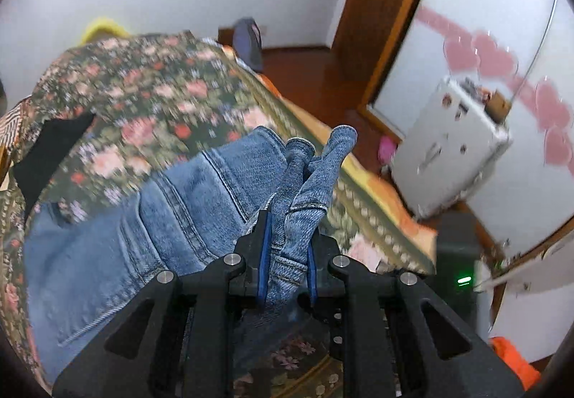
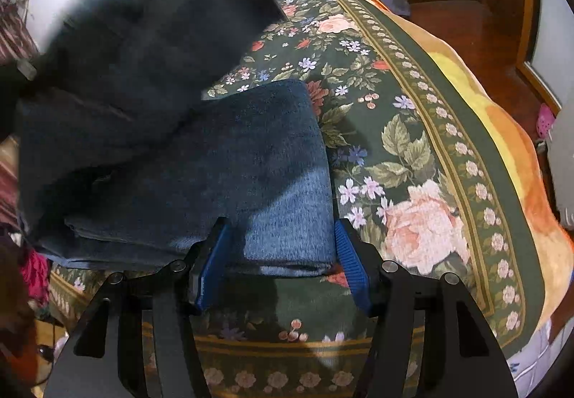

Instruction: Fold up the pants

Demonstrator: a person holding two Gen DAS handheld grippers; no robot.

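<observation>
Partway through, by the look of it. Left gripper point(image 1: 287, 247) clamped on a bunched edge of the jeans point(image 1: 172, 211), lifted over the floral bedspread point(image 1: 150, 93) (view blurred). Further right, right gripper point(image 2: 280, 254) spread wide, straddling the near end of the folded denim, not pinching. Probably one more fold and a smoothing left. No containers holding anything visible.
</observation>
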